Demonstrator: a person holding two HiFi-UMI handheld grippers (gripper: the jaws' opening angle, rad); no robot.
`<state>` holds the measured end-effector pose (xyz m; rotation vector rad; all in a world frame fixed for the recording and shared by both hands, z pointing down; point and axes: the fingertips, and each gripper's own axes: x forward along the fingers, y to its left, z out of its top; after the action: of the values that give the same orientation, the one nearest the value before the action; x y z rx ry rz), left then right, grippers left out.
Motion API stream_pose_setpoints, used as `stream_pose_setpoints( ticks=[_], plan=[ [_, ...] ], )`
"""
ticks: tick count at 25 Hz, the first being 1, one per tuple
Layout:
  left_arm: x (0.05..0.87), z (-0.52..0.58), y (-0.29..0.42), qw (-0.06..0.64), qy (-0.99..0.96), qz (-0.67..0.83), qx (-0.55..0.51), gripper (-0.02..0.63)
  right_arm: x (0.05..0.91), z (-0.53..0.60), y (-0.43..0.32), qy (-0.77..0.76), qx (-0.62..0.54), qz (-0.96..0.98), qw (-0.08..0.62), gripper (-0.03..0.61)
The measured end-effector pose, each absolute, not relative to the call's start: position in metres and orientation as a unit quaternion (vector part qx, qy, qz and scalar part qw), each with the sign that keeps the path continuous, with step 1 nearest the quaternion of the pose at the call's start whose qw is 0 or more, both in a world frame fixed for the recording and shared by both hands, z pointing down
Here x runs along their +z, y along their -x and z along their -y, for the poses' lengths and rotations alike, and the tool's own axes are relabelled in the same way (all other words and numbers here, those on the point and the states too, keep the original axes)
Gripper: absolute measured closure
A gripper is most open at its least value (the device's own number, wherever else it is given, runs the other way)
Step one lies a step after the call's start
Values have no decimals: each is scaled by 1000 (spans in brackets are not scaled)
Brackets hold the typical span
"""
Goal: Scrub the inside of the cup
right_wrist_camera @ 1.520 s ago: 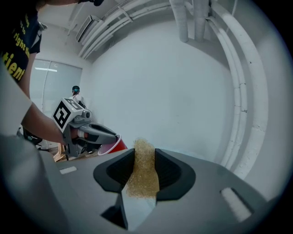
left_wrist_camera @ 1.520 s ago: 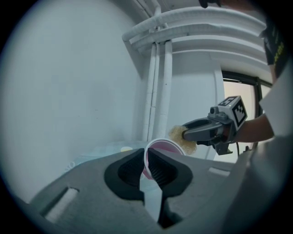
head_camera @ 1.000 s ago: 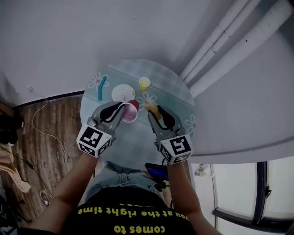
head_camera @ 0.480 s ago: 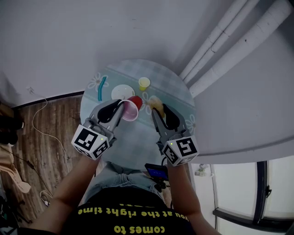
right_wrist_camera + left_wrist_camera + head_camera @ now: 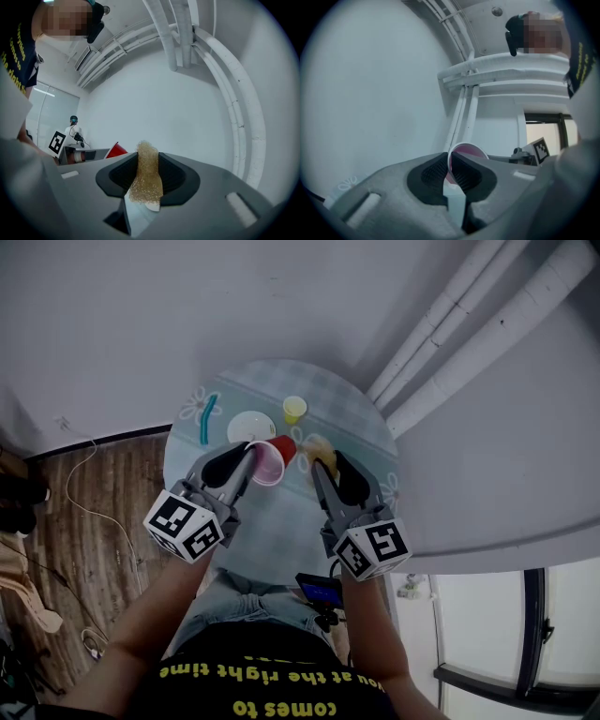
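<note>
The left hand-held gripper clamps the rim of the red cup, tilted over the surface. The right hand-held gripper pinches a yellow sponge just beside the cup.

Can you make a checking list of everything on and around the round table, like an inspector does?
Surface: round table, pale checked cloth with flowers.
Job's things: red cup held up on its side; yellow scrubbing pad beside it, not inside.
Clutter: small yellow cup, white dish, teal stick.
Grippers: left gripper pinches the red cup's wall; right gripper clamps the scrubbing pad.
Cables: white cord on the wooden floor.
Surroundings: wall pipes, window.
</note>
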<state>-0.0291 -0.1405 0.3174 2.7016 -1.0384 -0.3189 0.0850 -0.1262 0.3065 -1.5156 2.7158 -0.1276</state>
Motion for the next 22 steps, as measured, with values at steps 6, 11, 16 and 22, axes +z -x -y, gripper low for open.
stream_pose_setpoints(
  ticks=[6, 11, 16, 22],
  plan=[
    [328, 145, 33, 189, -905, 353, -145, 584, 301, 124, -84, 483, -39, -874, 22, 437],
    [338, 149, 41, 248, -884, 355, -177, 583, 297, 120, -81, 479, -41, -876, 28, 437],
    [347, 148, 43, 291, -868, 349, -200, 584, 295, 119, -77, 475, -43, -879, 32, 437],
    [356, 145, 42, 346, -846, 336, -225, 584, 294, 116, -71, 470, -44, -881, 34, 437]
  ],
)
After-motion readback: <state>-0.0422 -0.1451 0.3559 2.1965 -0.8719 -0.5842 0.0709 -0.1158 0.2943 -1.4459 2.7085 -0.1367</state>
